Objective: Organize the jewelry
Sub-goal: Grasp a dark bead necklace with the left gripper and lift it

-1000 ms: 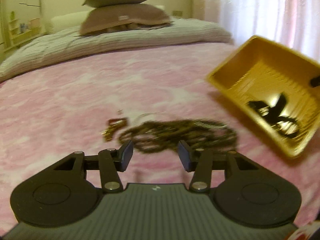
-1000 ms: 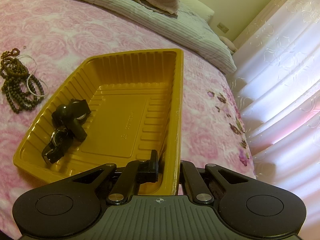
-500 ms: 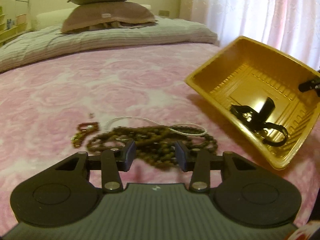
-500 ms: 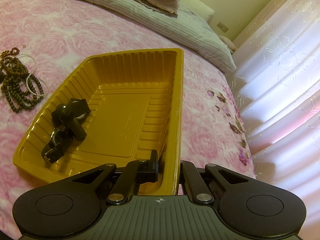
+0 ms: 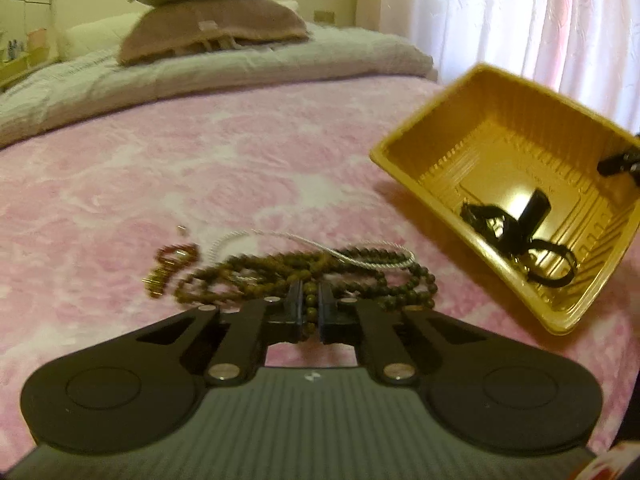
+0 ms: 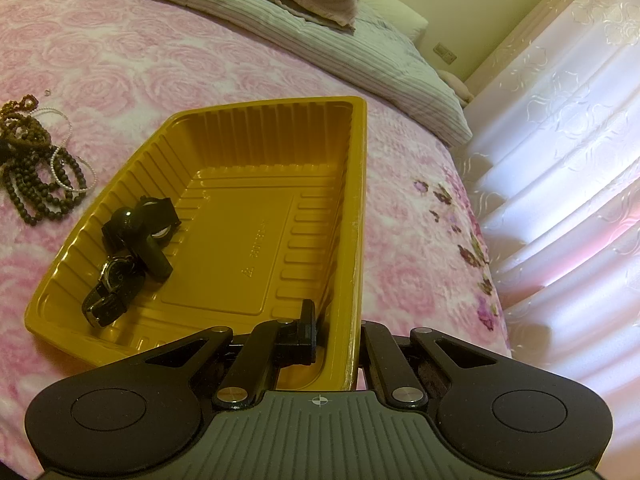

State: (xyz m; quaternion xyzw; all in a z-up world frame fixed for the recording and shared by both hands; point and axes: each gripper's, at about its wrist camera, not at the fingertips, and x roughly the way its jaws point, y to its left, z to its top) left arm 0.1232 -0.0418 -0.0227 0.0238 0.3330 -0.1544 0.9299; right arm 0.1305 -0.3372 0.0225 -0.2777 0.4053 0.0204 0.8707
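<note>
A wide bed (image 5: pixel 200 168) fills the room's middle, covered in a soft pink plush spread with a raised rose pattern; pillows are stacked at its head and sheer pale curtains hang beside it.

On the spread sits a golden-yellow plastic tray (image 6: pixel 356 208), rectangular, glossy, with ribbed walls. It is tipped up on one side, because the right gripper (image 6: pixel 336 344) has its jaws clamped on the tray's near rim.

Inside the tray, toward its low end, lie black strap watches (image 6: pixel 128 256), tangled together. That much of the sorting looks done.

Still out on the bed, near the tray, lies a heap of jewelry: a long string of small round dark-brown wooden beads (image 5: pixel 304 276), a thin loop of tiny white pearls (image 5: pixel 360 256) across it, and a small reddish and gold piece (image 5: pixel 172 264) just beside.

The left gripper (image 5: pixel 310 308) has just been closing its jaws; they now pinch a strand of the brown beads, which has not yet been lifted clear.
</note>
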